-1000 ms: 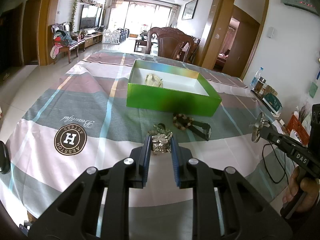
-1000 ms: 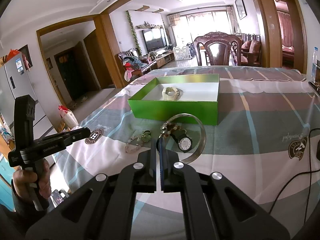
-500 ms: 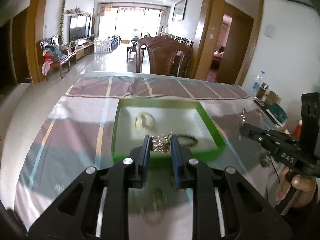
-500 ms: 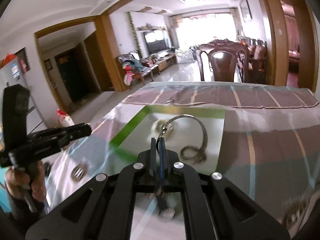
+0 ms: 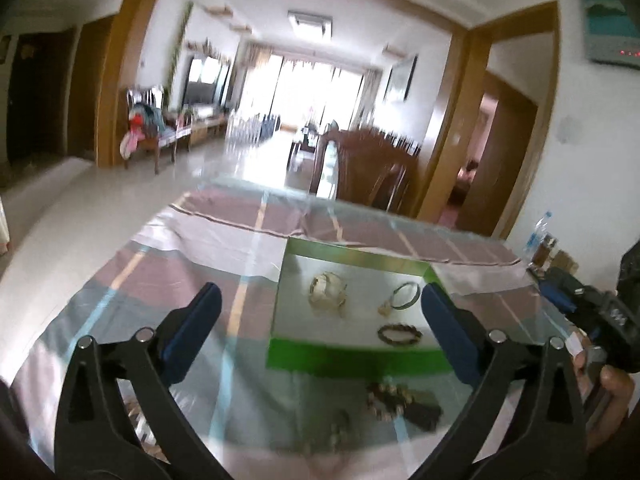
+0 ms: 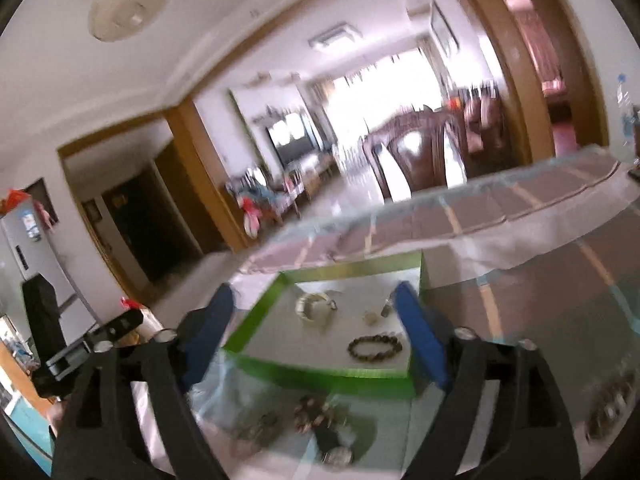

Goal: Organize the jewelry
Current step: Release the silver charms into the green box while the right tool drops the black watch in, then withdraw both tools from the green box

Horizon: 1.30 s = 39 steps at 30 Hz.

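A green box (image 5: 352, 358) with a white floor stands on the table and shows in the right wrist view (image 6: 256, 316) too. Inside lie a pale bracelet (image 5: 326, 290), a silver bangle (image 5: 404, 296) and a dark beaded bracelet (image 5: 400, 334). In the right wrist view the pale bracelet (image 6: 314, 306) and the beaded bracelet (image 6: 374, 346) show. My left gripper (image 5: 320, 332) is open and empty above the box's near side. My right gripper (image 6: 316, 332) is open and empty over the box. A beaded bracelet with a watch (image 5: 400, 402) lies on the cloth in front of the box.
The table carries a striped pink, grey and white cloth (image 5: 180, 280). More loose jewelry (image 6: 260, 428) lies before the box. Bottles (image 5: 540, 240) stand at the table's far right. A wooden chair (image 5: 360, 172) stands behind the table. The right gripper's body (image 5: 588, 308) is at the right edge.
Both grippers opened over the box. The silver cluster left my left gripper and the bangle left my right gripper; the bangle now lies in the box. Both views are blurred by motion.
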Each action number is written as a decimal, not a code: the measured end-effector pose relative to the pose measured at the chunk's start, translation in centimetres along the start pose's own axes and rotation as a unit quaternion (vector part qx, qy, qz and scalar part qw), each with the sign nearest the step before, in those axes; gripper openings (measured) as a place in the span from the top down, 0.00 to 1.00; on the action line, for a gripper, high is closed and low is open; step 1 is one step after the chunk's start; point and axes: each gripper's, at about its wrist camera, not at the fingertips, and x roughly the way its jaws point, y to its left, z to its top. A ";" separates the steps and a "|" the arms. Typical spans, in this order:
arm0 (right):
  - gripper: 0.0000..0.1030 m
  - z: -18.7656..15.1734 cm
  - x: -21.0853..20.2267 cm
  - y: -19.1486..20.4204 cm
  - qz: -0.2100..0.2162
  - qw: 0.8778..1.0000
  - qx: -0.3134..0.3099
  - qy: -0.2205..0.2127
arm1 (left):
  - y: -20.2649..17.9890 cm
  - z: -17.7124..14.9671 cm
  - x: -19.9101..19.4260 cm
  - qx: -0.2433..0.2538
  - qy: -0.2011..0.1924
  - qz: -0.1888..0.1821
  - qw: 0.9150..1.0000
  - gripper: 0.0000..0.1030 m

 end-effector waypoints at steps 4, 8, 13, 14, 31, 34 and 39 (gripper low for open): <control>0.05 -3.3 -7.7 0.8 -0.017 0.999 0.007 -0.046 | 0.7 -3.9 -5.6 -0.001 -0.015 -0.009 1.000 0.04; 0.05 -7.1 -10.4 1.9 -0.065 0.997 -0.016 -0.030 | 1.6 -7.8 -8.3 0.001 -0.001 0.028 1.000 0.04; 0.05 -10.8 -10.4 3.9 -0.106 0.991 -0.079 0.004 | 1.4 -10.8 -8.8 0.027 0.017 0.052 0.998 0.04; 0.05 -11.2 -10.2 4.0 -0.103 0.991 -0.079 0.009 | 1.3 -11.2 -8.7 0.032 0.022 0.052 0.998 0.04; 0.05 -12.7 -8.5 4.8 -0.099 0.991 -0.083 0.039 | -0.3 -12.6 -5.9 0.055 0.086 0.054 0.993 0.04; 0.05 -12.8 -8.4 4.7 -0.100 0.991 -0.082 0.043 | -0.3 -12.7 -5.7 0.055 0.093 0.051 0.993 0.04; 0.05 -12.9 -8.1 4.5 -0.099 0.991 -0.082 0.046 | -0.4 -12.9 -5.4 0.056 0.096 0.049 0.993 0.04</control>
